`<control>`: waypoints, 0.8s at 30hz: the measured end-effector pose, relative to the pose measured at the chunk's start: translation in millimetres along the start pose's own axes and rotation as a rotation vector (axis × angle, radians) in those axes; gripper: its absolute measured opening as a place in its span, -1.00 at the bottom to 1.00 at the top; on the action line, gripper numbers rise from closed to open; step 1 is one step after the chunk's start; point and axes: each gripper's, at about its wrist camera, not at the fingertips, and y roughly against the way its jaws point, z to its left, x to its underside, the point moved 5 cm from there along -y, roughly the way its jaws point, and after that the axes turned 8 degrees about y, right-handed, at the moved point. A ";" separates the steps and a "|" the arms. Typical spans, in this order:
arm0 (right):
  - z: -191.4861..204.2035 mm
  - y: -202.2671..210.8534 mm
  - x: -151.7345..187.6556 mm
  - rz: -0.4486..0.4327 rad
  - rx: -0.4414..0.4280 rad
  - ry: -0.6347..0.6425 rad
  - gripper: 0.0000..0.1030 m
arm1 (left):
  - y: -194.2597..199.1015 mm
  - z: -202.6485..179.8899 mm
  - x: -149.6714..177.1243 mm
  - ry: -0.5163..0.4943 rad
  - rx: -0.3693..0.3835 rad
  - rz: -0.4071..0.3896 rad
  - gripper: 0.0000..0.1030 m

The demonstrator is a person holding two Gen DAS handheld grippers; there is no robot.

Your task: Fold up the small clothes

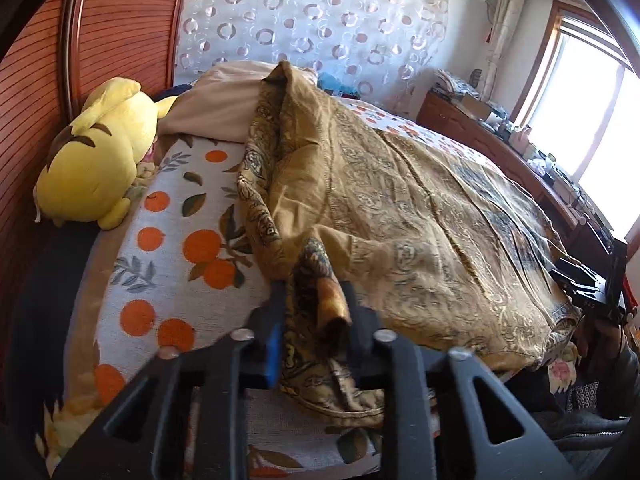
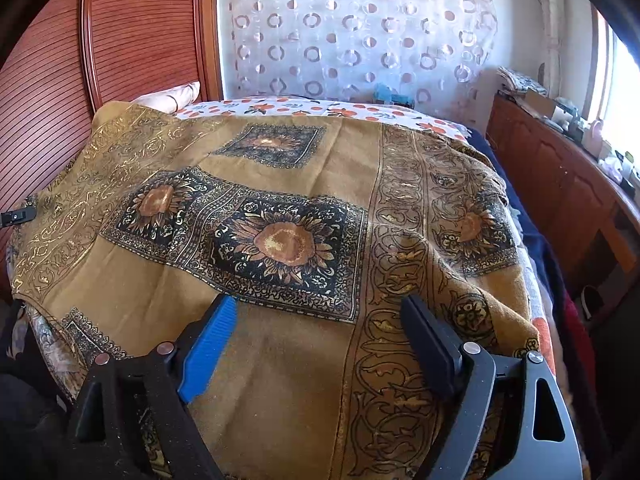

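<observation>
Mustard-gold cloth with black sunflower squares, spread across frame centre on the bed; lower-centre corner bunched, left-wrist view

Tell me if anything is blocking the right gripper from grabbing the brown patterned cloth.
Nothing visible does. The right gripper is open directly over the brown patterned cloth, with only bare fabric between its fingers.

Left tool clamped tight; right tool spread wide, both angled downward.
</observation>
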 end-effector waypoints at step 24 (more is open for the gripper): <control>-28.6 35.9 13.7 -0.018 0.014 -0.058 0.67 | -3.1 -214.6 -70.9 -0.318 0.326 -0.040 -0.87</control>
